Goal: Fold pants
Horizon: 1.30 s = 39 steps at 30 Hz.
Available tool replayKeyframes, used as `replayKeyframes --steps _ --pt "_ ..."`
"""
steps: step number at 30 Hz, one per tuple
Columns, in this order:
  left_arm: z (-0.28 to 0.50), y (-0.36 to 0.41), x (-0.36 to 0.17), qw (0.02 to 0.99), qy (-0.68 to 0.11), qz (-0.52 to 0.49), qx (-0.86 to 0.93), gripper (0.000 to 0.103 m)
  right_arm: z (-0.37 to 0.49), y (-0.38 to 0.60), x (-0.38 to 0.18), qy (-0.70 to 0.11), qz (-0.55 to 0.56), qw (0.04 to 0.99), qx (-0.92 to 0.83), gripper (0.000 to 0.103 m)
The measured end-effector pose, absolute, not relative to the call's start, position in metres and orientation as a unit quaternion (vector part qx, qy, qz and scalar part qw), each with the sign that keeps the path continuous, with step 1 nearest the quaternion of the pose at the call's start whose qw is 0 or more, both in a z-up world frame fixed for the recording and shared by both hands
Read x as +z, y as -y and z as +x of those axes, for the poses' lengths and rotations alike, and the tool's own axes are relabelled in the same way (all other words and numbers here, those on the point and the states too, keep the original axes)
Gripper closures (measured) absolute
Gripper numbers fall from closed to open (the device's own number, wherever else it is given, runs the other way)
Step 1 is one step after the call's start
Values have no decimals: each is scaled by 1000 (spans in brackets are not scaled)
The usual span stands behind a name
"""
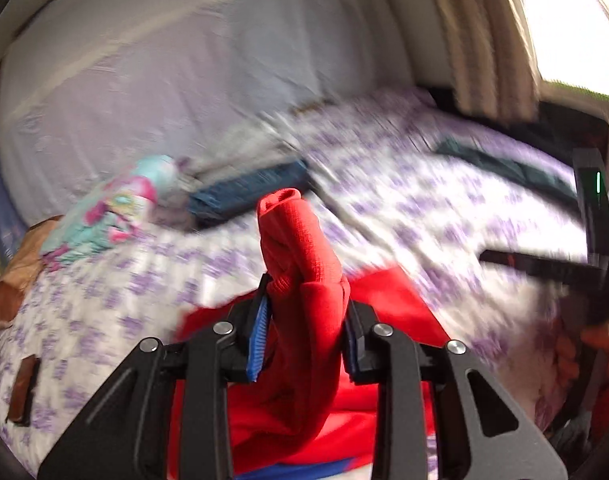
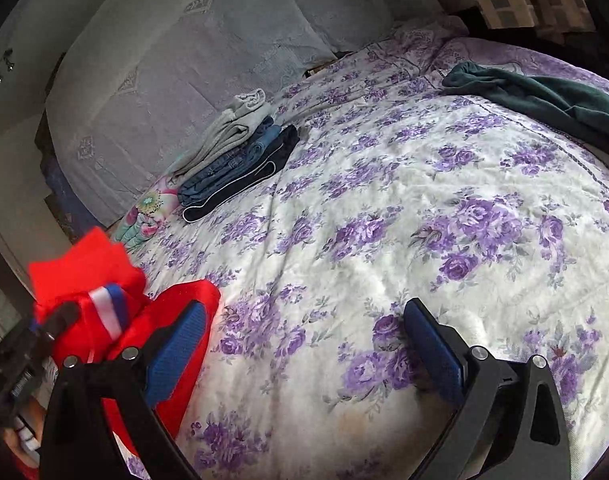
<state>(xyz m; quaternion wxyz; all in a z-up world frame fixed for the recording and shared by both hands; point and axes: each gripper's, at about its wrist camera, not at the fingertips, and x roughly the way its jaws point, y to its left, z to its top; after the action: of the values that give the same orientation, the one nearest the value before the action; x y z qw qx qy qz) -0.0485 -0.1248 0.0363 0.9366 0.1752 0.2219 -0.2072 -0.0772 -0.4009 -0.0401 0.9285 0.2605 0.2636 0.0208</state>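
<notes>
The red pants, with a white and blue side stripe, are bunched up at the near left of the bed. My left gripper is shut on a folded bundle of them, which sticks up past the blue pads while the rest hangs down onto the bedspread. From the right wrist view the red pants appear at the lower left, lifted off the bed. My right gripper stands wide open just above the floral bedspread, with nothing between its fingers and its left finger beside the red cloth.
A stack of folded clothes, grey over denim over navy, lies at the far left of the bed beside a colourful floral cushion. A dark green garment lies unfolded at the far right. A grey covered headboard stands behind.
</notes>
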Motion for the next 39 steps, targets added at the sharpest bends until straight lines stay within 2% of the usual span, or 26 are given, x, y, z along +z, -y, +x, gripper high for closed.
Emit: replayKeyframes --steps 5,11,12,13,14,15,20,24,28,32,34,36,39 --pt "-57 161 -10 918 -245 222 -220 73 -77 404 -41 -260 272 926 29 4" --pt "-65 153 -10 917 -245 201 -242 73 -76 404 -41 -262 269 926 28 4" --pt "-66 154 -11 915 -246 201 -246 67 -76 404 -41 -263 268 926 28 4" --pt "-67 157 -13 909 -256 203 -259 44 -75 404 -41 -264 267 926 28 4" --pt "-67 159 -15 902 -268 204 -269 12 -75 404 -41 -265 267 926 28 4" --pt "-71 158 -15 905 -263 199 -268 4 -75 403 -41 -265 267 926 29 4" --pt "-82 126 9 909 -250 131 -307 5 -75 403 -40 -264 267 926 28 4" --pt "-67 82 31 934 -241 89 -246 5 -76 397 -34 -263 253 931 -5 4" --pt "-37 50 29 930 -290 26 -223 5 -72 355 3 -241 170 955 16 4" --pt "-38 72 -3 919 -314 77 -224 5 -55 309 24 -241 100 963 61 4" --pt "-42 91 -28 913 -322 126 -216 5 -34 292 9 -295 44 954 33 4" --pt "-54 98 -42 925 -282 162 -197 5 -16 287 -18 -348 9 937 12 4" --pt "-50 87 -36 921 -295 131 -217 5 -16 312 -19 -360 87 928 38 4"
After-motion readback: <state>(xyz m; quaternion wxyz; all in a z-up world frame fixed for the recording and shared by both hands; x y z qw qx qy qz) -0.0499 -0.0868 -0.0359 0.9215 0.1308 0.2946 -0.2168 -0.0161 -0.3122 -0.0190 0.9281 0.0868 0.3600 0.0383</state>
